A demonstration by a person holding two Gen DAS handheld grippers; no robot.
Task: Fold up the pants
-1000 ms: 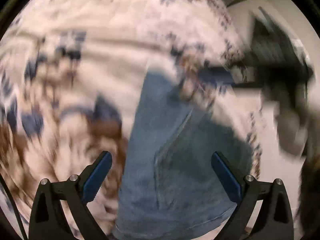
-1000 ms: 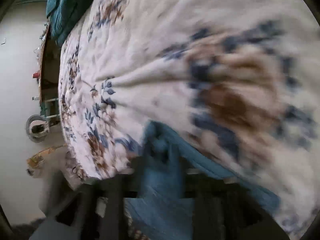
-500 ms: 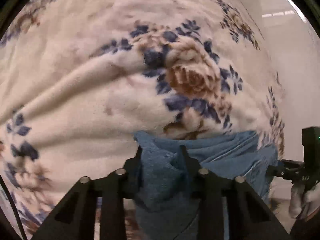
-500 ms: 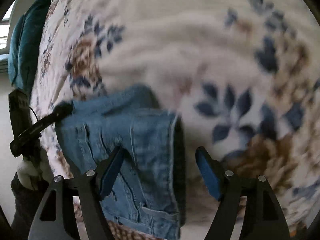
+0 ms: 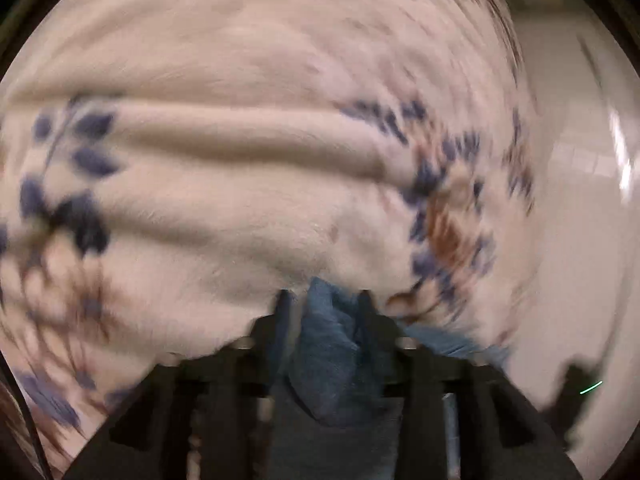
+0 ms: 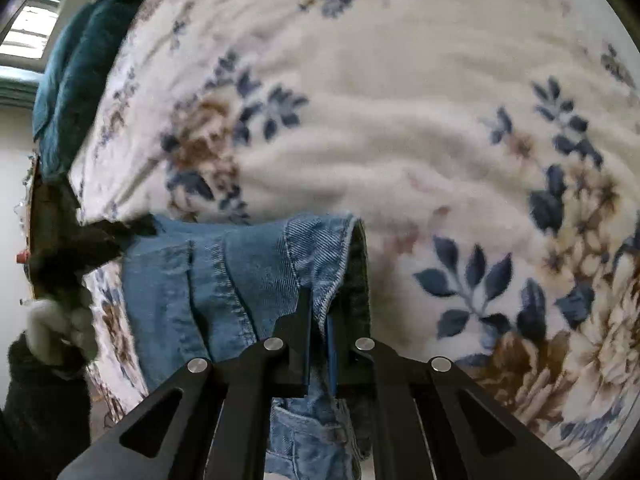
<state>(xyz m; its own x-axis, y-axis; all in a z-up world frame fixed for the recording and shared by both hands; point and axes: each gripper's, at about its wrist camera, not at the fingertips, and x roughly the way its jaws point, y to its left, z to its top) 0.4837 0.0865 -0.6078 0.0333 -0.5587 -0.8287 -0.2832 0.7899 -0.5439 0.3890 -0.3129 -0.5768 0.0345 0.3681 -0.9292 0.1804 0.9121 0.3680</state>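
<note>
Both grippers grip the jeans (image 6: 256,264) on the blanket (image 6: 400,120) — right gripper (image 6: 319,320) closing on the hem, left gripper (image 5: 324,312) loosening around a fold.

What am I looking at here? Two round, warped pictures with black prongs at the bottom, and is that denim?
No robot: a person carries a two-finger gripper in each hand, each with a wide-angle camera looking along its fingers. The blurred picture is from the left gripper, the sharp one from the right gripper. Both look down at a floral blanket with blue jeans lying on it. The right gripper's jaws are closing on the jeans' hemmed edge. The left gripper's jaws are opening, with a bunch of denim between them. At the sharp picture's left edge, the other gripper holds the far corner; a teal cloth lies behind.
</note>
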